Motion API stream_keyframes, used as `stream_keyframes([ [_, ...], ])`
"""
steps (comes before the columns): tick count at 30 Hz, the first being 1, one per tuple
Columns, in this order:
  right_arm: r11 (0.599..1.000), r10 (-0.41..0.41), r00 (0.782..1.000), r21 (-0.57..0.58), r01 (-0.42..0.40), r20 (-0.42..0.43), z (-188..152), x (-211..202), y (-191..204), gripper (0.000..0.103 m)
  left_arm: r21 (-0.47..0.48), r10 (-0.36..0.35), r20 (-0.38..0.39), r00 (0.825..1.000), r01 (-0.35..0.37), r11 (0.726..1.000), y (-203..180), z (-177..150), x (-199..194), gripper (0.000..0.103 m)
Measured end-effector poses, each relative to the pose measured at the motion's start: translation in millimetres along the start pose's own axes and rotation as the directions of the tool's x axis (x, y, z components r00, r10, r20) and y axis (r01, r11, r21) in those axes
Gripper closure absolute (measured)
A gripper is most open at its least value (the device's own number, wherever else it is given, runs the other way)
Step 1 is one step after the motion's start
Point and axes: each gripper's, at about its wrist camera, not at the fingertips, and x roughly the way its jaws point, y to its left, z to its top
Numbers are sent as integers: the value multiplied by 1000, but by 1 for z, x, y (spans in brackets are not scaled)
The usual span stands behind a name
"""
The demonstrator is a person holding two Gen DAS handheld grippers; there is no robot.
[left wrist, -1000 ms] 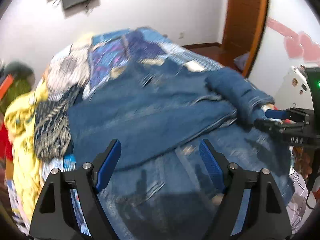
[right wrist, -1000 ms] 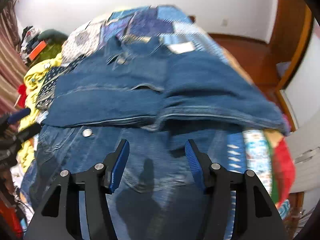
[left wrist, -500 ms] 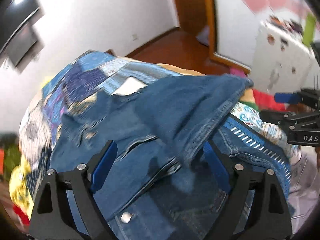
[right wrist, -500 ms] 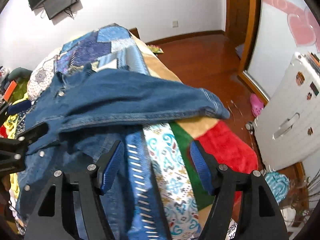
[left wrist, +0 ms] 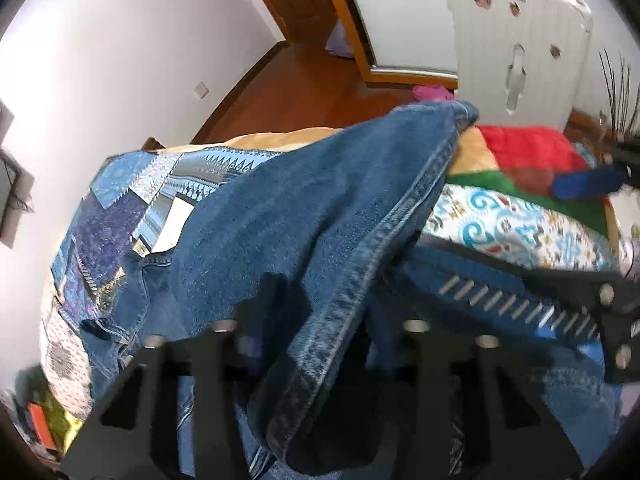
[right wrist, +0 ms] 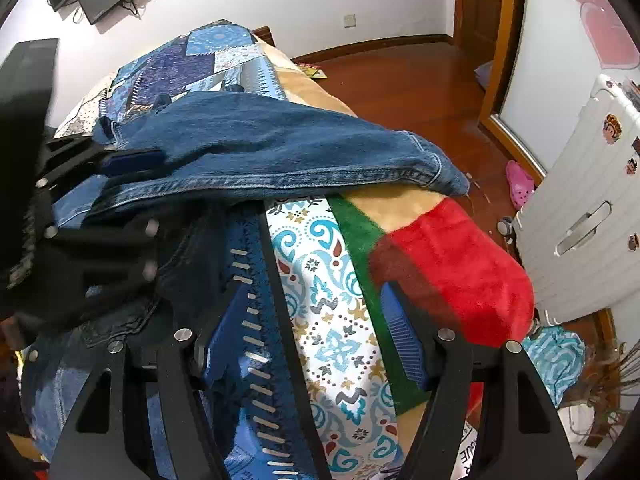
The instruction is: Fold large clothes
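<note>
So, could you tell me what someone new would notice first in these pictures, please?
Most striking is the denim jacket, its sleeve stretched across the bed toward the far-right edge. The left tongs are closing on its hem at the left of the right wrist view. Beside it, the bright red patch of the blanket hangs over the bed's right corner, with the white suitcase standing on the floor beyond.
</note>
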Motion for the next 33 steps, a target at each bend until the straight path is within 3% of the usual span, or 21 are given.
stream_keyframes([
  [2, 1000, 4, 1000, -8, -3, 2, 1, 0, 4, 37, -62, -43, 6, 999, 43, 997, 10, 2, -3, 88],
  [6, 999, 0, 1000, -49, 0, 15, 10, 0, 16, 37, -198, -128, 47, 991, 135, 971, 38, 5, -21, 92],
  [11, 994, 15, 998, -112, -8, 63, 28, -5, 39, 37, -308, -112, 125, 986, 146, 940, 67, -1, -54, 93],
  [15, 987, 30, 999, -157, -26, 25, 27, 14, 56, 35, -398, -95, 161, 982, 153, 905, 90, -22, -75, 93],
  [19, 980, 7, 1000, -201, -11, -21, 17, 35, 65, 35, -463, -80, 132, 988, 133, 876, 102, -60, -77, 94],
  [24, 987, 34, 999, -157, -40, -42, 15, 39, 58, 29, -515, -89, 40, 995, 97, 852, 103, -113, -57, 92],
  [28, 985, 21, 999, -168, -28, -44, 12, 38, 59, 28, -483, -84, -61, 995, 45, 875, 92, -136, -38, 77],
  [33, 990, 19, 999, -142, -25, -44, 13, 28, 51, 28, -393, 0, -80, 997, -32, 919, 81, -128, -51, 57],
])
